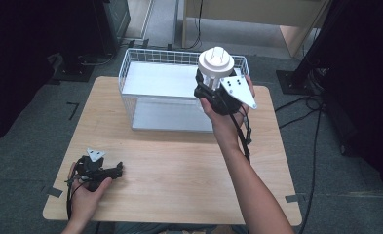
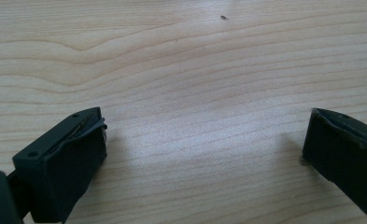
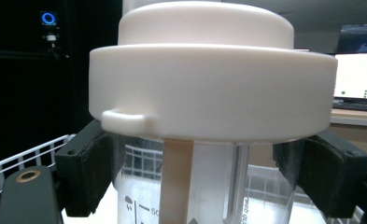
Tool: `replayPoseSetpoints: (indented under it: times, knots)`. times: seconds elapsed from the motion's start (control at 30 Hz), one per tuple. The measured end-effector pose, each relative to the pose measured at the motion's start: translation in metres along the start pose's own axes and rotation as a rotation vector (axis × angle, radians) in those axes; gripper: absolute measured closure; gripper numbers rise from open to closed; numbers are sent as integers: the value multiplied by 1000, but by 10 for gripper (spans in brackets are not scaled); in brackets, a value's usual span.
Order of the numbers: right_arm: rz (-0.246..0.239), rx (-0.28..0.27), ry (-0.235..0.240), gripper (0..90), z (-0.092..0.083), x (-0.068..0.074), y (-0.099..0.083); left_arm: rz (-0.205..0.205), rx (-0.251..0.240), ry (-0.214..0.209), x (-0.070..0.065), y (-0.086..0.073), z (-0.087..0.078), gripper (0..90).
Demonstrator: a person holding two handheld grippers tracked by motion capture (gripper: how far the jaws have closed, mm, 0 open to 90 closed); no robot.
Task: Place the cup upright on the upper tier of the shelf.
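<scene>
A clear measuring jar with a wide white lid [image 1: 216, 62] is held upright in the air over the right end of the white wire basket [image 1: 130, 63]. My right gripper [image 1: 213, 87] is shut on the jar just below its lid [image 3: 209, 74]; both black pads [image 3: 90, 172] press on the clear wall, which carries printed scale marks. My left gripper [image 1: 112, 171] lies low on the wooden table [image 1: 179, 161] near its front left corner. Its jaws stand wide apart over bare wood, one black fingertip [image 2: 67, 158] at each side, nothing between them [image 2: 204, 149].
The basket stands at the table's far edge with a white tray floor. A cable trails from the right gripper along the forearm. Dark stands and cables sit on the carpet around the table; a lit monitor [image 3: 358, 79] is far behind.
</scene>
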State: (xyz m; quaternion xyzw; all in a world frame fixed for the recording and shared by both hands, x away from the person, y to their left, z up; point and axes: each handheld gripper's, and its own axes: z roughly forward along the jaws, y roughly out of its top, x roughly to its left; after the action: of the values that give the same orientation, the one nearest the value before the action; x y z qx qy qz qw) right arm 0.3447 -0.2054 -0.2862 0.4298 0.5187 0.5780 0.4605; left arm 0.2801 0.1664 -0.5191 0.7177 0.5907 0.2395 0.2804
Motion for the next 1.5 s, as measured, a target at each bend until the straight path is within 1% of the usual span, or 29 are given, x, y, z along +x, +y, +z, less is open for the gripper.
replayPoseSetpoints:
  times: [0.13,0.23,0.27,0.33,0.4,0.43,0.5,0.6,0.73,0.8,0.87,0.93,0.97,1.03,1.07,1.1,1.13,1.17,1.2,1.23,1.33,1.4,1.5]
  knots:
    - [7,-2,-24,151,17,-5,2,0,0,0,0,0,0,0]
    - [-13,-5,-29,150,30,-7,3,0,0,0,0,0,0,0]
    - [-25,0,-41,150,38,-7,3,0,0,0,0,0,0,0]
    - [-21,2,-44,150,41,-7,3,0,0,0,0,0,0,0]
    - [-17,-1,-59,150,47,-8,3,-1,-1,0,0,0,0,0]
    - [-8,3,-64,150,49,-8,4,-1,-1,-1,0,0,0,0]
    - [-17,8,-77,150,56,-11,4,-2,-1,0,0,0,0,0]
    - [-14,22,-99,150,66,-17,1,-1,-1,-1,0,0,0,0]
    - [-1,35,-122,150,74,-23,-4,-1,-1,-1,0,0,0,0]
    - [0,45,-125,149,76,-25,-9,-1,-1,0,0,0,0,0]
    - [-4,32,-126,148,76,-28,-13,-2,-1,-1,0,0,0,0]
    - [0,26,-116,139,75,-29,-14,-2,-2,-2,0,0,0,0]
    - [-6,25,-112,115,74,-29,-14,-2,-1,-2,0,0,0,0]
    - [-6,43,-77,0,72,-30,-14,-2,-1,-1,0,0,0,0]
    - [-14,63,-65,0,71,-30,-14,-2,-1,-2,0,0,0,0]
    - [-27,74,-77,0,70,-29,-15,-1,-1,-2,0,0,0,0]
    - [-37,87,-74,0,69,-28,-16,-1,-1,-2,0,0,0,0]
    - [-41,97,-49,0,67,-29,-17,-1,0,-1,0,0,0,0]
    - [-52,101,-41,0,66,-29,-19,-1,-1,-2,0,0,0,0]
    - [-50,109,-41,0,63,-29,-20,-1,0,-1,0,0,0,0]
    - [-30,114,-11,0,56,-31,-25,0,-1,-2,0,0,0,0]
    - [-28,115,5,0,49,-33,-29,0,-1,-2,0,0,0,0]
    - [-31,118,16,0,41,-34,-36,-2,-1,-3,0,0,0,0]
